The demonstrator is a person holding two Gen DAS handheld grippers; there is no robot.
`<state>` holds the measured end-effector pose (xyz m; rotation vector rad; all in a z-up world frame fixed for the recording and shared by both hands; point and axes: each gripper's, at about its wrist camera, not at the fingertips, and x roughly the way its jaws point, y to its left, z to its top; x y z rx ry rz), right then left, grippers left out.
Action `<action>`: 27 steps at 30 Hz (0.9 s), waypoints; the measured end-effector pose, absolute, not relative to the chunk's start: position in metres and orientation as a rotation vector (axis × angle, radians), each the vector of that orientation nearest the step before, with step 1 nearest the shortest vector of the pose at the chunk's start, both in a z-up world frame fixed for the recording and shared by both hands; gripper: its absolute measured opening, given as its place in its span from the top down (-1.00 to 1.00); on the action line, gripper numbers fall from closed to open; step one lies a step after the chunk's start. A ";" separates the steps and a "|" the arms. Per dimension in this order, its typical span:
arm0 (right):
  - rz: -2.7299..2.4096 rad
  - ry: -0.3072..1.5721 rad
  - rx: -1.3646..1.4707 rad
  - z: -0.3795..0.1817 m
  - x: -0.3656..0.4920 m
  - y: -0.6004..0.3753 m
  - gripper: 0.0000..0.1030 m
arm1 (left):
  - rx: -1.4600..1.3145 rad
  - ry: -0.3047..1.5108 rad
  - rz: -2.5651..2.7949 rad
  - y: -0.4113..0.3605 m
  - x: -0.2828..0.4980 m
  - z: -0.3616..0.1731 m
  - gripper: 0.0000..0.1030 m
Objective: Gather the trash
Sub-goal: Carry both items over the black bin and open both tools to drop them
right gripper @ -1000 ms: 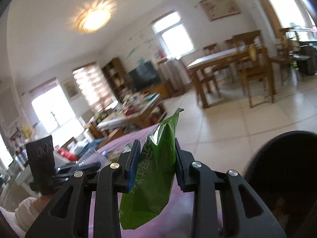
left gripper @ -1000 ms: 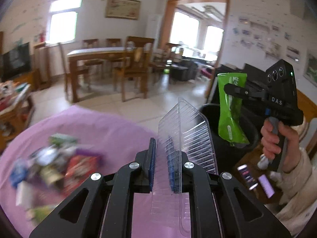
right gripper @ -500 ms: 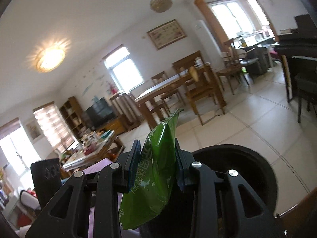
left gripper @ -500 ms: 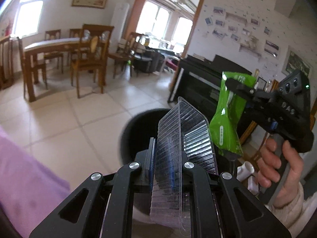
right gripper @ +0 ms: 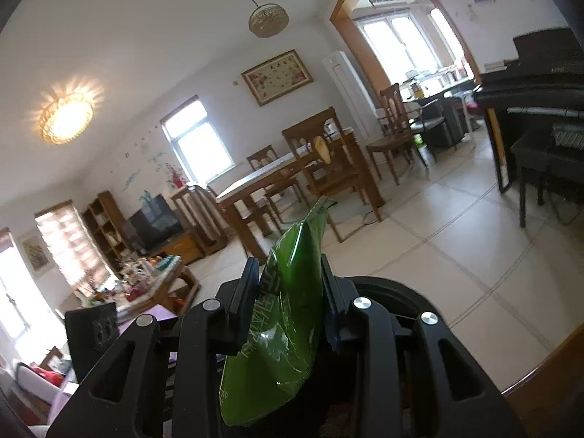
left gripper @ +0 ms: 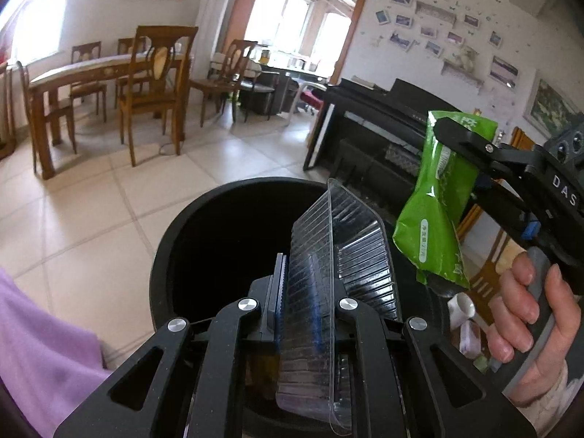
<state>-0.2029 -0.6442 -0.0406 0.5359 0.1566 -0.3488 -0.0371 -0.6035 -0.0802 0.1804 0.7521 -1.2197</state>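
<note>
My left gripper [left gripper: 308, 292] is shut on a clear ribbed plastic tray [left gripper: 339, 255] and holds it upright over the open mouth of a round black trash bin [left gripper: 189, 226]. My right gripper [right gripper: 290, 292] is shut on a green snack wrapper [right gripper: 288, 321], which hangs down between the fingers above the bin's rim [right gripper: 401, 292]. In the left wrist view the right gripper [left gripper: 460, 138] holds the green wrapper [left gripper: 434, 211] at the bin's right side, level with the tray.
A purple tablecloth edge [left gripper: 36, 346] lies at the lower left. A black piano [left gripper: 372, 135] stands behind the bin. A wooden dining table with chairs [left gripper: 109, 80] stands far across the tiled floor. A cluttered coffee table [right gripper: 146, 277] is far left.
Both grippers have swung right from the purple table to over the black bin, still holding the tray and the wrapper. The bin now fills more of the left wrist view.
</note>
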 end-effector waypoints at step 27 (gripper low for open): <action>-0.339 0.240 0.434 -0.037 -0.196 -0.631 -0.91 | 0.192 0.649 -1.043 -0.537 -0.044 -0.046 -0.90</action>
